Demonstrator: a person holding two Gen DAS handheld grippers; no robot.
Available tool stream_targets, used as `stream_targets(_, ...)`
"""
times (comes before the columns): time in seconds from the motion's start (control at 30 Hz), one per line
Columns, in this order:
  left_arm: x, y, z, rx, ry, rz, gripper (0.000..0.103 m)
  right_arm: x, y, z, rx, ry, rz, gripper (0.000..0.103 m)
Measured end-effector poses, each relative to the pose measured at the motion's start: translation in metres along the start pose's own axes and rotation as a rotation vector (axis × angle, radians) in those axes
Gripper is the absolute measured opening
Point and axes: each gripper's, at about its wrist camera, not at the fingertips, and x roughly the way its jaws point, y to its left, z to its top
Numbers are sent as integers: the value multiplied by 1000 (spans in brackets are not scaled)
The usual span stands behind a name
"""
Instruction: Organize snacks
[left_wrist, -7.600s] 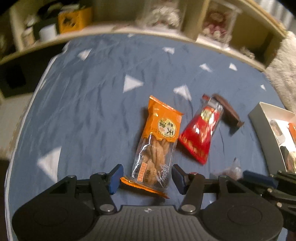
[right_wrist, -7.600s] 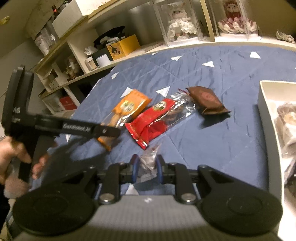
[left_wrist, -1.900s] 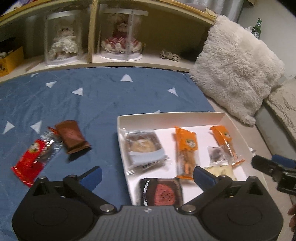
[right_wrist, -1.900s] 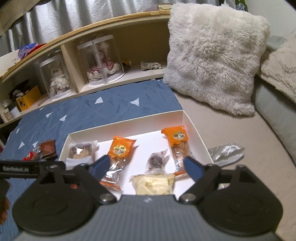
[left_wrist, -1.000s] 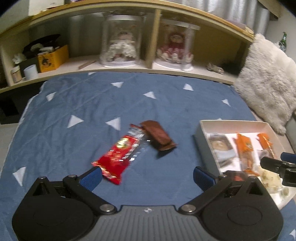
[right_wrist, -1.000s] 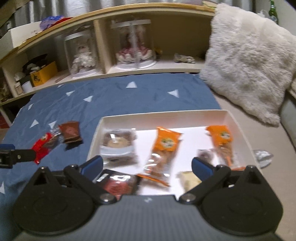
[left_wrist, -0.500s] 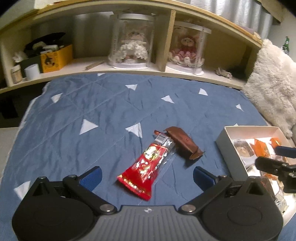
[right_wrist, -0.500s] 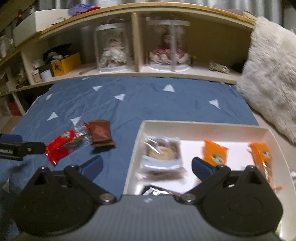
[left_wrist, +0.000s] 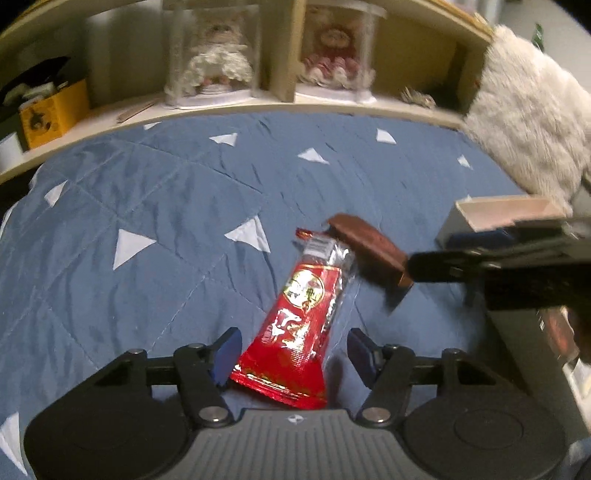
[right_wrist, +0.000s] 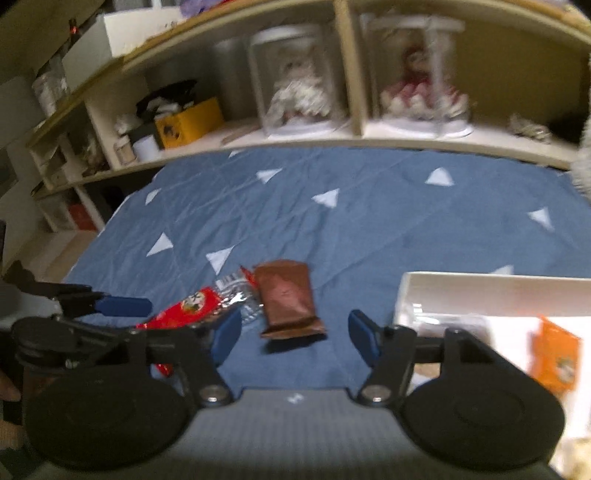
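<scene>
Left gripper (left_wrist: 293, 350) sits low over the blue quilt (left_wrist: 147, 229) w/ the red snack packet (left_wrist: 299, 317) lying between its blue pads. The packet's lower end is in the gap, and the left pad is about at its edge, but the jaws aren't clamped. They've just been closing from the wide spread seen 0.5 s ago, now at a mid gap. The packet was farther ahead then and now fills the lower centre of the left view.

Right gripper (right_wrist: 293, 332) is likewise narrower than 0.5 s ago, jaws just closing. The brown wrapped snack (right_wrist: 286, 299) lies on the quilt between and just ahead of its 2 pads, untouched. The brown snack's top edge overlaps the red packet's clear end. The white tray (right_wrist: 480, 284) has slid to the right edge, w/ an orange pack (right_wrist: 554, 356) inside.
</scene>
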Motion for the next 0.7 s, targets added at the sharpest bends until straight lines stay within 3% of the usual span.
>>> stream_targets(0.07, 1, -1, -1, 32, 5, 14, 52, 14, 4, 2, -9, 24, -7, 69)
stream_targets(0.2, -4, 5, -5, 23, 23, 6, 50, 36, 12, 5, -70, 53, -28, 67)
stream_targets(0.33, -16, 2, -17, 59, 68, 23, 48, 49, 18, 5, -116, 86, -59, 48)
stream_targets(0.4, -24, 4, -23, 36, 114, 37, 48, 49, 23, 1, -128, 88, -57, 46)
stream_targets(0.53, -39, 5, -32, -30, 209, 56, 48, 39, 31, -10, -136, 110, -53, 26)
stream_targets(0.7, -57, -2, -44, -50, 251, 15, 49, 25, 46, -29, -171, 140, -27, 25)
